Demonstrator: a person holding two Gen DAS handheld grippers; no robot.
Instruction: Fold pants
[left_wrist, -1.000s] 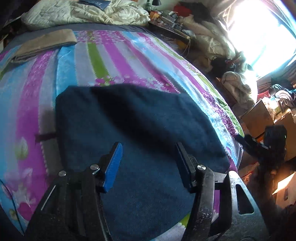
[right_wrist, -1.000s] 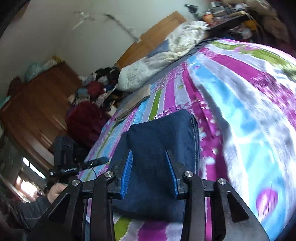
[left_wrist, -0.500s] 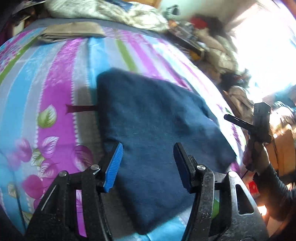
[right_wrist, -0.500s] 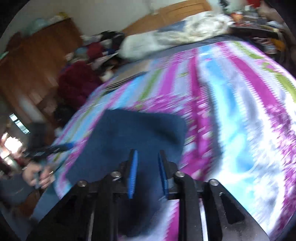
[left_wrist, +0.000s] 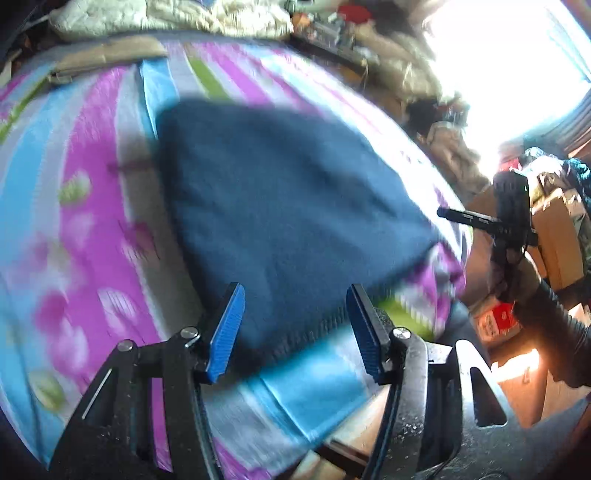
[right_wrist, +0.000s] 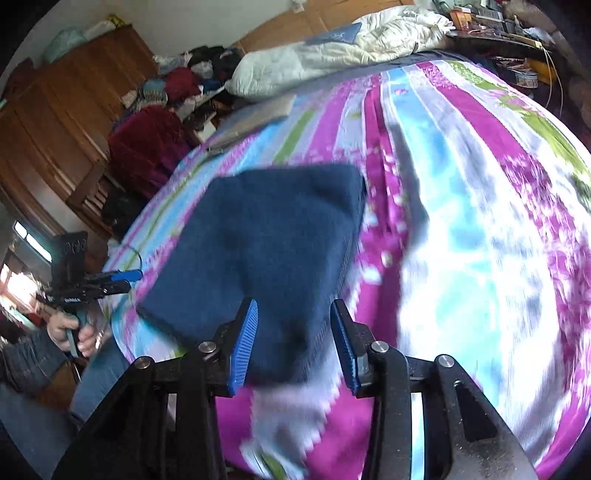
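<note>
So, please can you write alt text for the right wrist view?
Dark blue pants, folded into a flat square, lie on a striped bedsheet. The open right gripper is just above their near edge, holding nothing. Far left, a hand holds the left gripper.

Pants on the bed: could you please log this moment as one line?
pants: folded, flat on bed | left tongs: open, empty | right tongs: open, empty

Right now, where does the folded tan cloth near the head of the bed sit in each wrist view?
Left wrist: folded tan cloth at upper left, on the striped bedspread.
Right wrist: folded tan cloth upper centre-left, below the white duvet.
Shared landmark: the folded navy pants, lying nearer than it.
</note>
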